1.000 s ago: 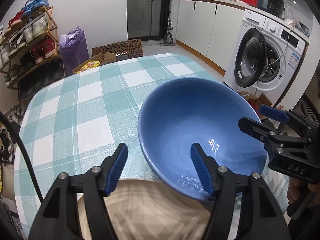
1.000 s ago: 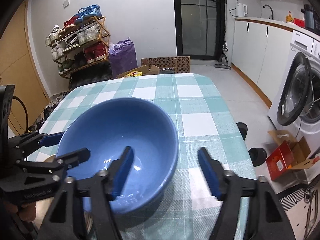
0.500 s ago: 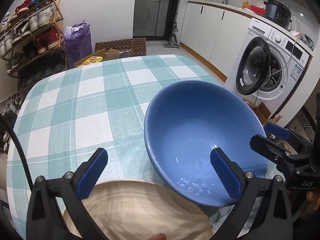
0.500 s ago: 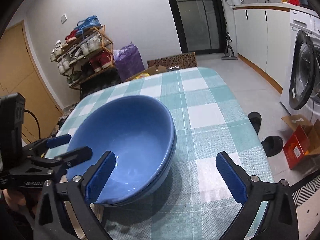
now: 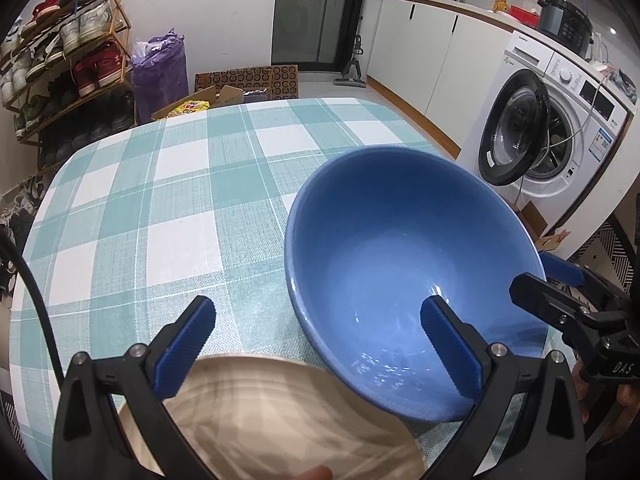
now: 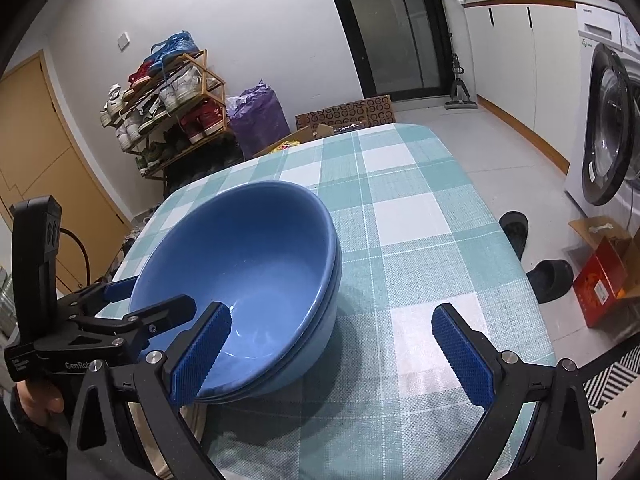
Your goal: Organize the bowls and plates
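Observation:
Nested blue bowls (image 5: 400,248) sit on the checked table (image 5: 180,208), also in the right wrist view (image 6: 248,272), where two stacked rims show. A beige plate (image 5: 280,420) lies under my left gripper (image 5: 320,336), which is open and empty, its right finger over the bowl's near rim. My right gripper (image 6: 332,348) is open and empty, its left finger over the bowl's near edge. Each gripper shows in the other's view, the right one (image 5: 560,292) and the left one (image 6: 120,304).
The table (image 6: 420,240) is covered in a teal and white checked cloth. A shoe rack (image 6: 168,108), a purple bag (image 6: 260,120) and cardboard boxes stand beyond its far edge. A washing machine (image 5: 552,128) is to the right, with slippers (image 6: 548,276) on the floor.
Both grippers have opened wide and let go of the blue bowl's rim. The bowl now rests in the other blue bowl on the table. Both grippers have drawn back slightly.

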The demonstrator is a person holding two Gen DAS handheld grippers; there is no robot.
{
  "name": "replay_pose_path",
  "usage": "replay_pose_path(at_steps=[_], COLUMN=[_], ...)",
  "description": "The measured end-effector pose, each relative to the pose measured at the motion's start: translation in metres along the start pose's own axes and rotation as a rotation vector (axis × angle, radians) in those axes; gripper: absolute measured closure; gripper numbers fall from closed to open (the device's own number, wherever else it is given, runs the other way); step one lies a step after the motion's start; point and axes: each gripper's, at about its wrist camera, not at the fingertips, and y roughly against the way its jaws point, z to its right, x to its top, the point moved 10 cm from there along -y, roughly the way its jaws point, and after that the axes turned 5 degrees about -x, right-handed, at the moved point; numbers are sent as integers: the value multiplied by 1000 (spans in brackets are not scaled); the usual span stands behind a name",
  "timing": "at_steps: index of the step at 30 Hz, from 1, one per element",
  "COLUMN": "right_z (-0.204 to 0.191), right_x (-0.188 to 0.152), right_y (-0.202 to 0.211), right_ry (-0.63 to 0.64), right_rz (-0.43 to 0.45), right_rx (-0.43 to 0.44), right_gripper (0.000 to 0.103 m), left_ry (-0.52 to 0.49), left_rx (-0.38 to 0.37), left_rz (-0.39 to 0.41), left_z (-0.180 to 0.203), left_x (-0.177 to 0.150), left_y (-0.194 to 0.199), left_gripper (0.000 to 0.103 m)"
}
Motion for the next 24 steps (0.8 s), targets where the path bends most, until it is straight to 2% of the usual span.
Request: replay_pose_path(at_steps=[11, 12, 16, 18, 20, 23, 24], right_z=[-5, -6, -10, -12, -16, -20, -20], right_x=[-4, -4, -6, -6, -7, -7, -7], right_y=[-6, -6, -10, -10, -10, -9, -9], right_ry=[-34, -34, -26, -24, -16, -17, -17], right_rz=[-19, -21, -27, -29, -30, -29, -27], right_rx=[59, 62, 75, 83, 101, 119, 121], right_gripper=[1, 3, 19, 21, 29, 34, 35], left_ry=[35, 36, 50, 72, 113, 124, 120], left_rx=[-6, -11, -39, -63, -91, -102, -101], left_rz=[-9, -9, -12, -16, -26, -38, -42], left_z=[-5, -5, -5, -5, -8, -8, -6], left_x=[0, 0, 0, 0, -2, -5, -6], left_y=[-2, -2, -3, -4, -5, -7, -7], left_gripper=[1, 1, 4, 16, 34, 50, 53])
